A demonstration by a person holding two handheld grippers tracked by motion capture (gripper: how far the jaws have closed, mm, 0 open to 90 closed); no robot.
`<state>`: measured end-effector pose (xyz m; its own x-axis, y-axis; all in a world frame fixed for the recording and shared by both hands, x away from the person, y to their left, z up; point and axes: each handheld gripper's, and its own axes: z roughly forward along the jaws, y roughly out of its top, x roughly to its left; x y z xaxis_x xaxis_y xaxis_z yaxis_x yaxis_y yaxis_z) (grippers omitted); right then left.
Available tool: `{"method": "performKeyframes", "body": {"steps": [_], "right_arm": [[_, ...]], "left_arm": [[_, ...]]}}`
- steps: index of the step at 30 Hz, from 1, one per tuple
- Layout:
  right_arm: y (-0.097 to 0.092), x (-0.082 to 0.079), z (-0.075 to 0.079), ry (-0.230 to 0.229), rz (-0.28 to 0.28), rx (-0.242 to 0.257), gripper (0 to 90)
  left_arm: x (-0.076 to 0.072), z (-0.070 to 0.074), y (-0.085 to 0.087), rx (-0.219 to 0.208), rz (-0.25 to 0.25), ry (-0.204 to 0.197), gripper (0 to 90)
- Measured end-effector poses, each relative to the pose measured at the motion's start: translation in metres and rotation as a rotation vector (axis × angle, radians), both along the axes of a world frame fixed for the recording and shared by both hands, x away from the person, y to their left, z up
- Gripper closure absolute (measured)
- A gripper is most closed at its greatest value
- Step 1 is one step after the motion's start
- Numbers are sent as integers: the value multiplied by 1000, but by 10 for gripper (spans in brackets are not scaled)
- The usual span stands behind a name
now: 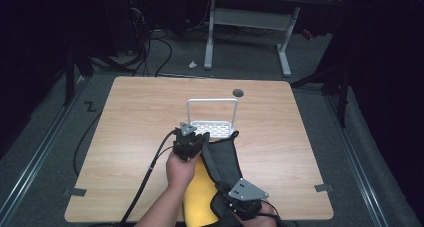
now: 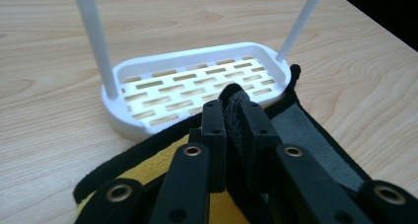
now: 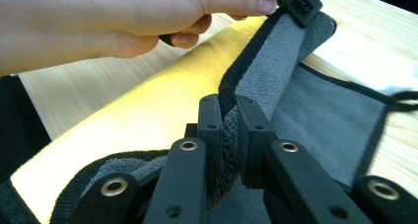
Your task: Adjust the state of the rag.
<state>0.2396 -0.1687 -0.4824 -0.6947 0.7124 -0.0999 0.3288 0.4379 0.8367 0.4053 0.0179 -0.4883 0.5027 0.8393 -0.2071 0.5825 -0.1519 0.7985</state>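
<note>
Beside the white rack [image 1: 212, 118], both grippers [image 1: 196, 138] [image 3: 229, 130] pinch the grey-and-yellow cloth [image 1: 220, 159] stretched between them.

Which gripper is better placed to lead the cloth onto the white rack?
Left. The left gripper, shut on the cloth, sits right at the rack; the right gripper holds it near the table's near edge.
</note>
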Motion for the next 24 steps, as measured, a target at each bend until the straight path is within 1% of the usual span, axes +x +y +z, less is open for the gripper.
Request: {"method": "performKeyframes", "body": {"steps": [1, 5, 9, 12, 14, 16, 18, 22, 23, 24], "right_arm": [[-3, -1, 1, 1, -4, -3, 827], [-11, -4, 0, 1, -16, -17, 824], [-18, -10, -3, 5, -30, -35, 819], [-27, -11, -8, 28, -52, -39, 812], [-33, -9, -12, 48, -70, -41, 808], [-38, -8, -16, 60, -85, -47, 803], [-44, -8, -19, 72, -99, -44, 800], [-53, -10, -22, 80, -114, -45, 790], [-55, -11, -22, 89, -120, -41, 784], [-57, -11, -22, 88, -123, -40, 771]], "left_arm": [[0, 0, -2, 6, -2, 1, 818], [-2, -1, -9, 9, -17, 2, 816], [-3, -2, -21, 17, -35, 0, 812], [-2, -4, -29, 19, -37, 8, 809], [0, -9, -34, 22, -39, 23, 806], [1, -13, -38, 28, -41, 30, 804], [2, -17, -42, 27, -47, 36, 803], [1, -18, -48, 16, -54, 28, 790], [1, -18, -48, 15, -56, 28, 787], [1, -18, -49, 13, -56, 28, 781]]}}
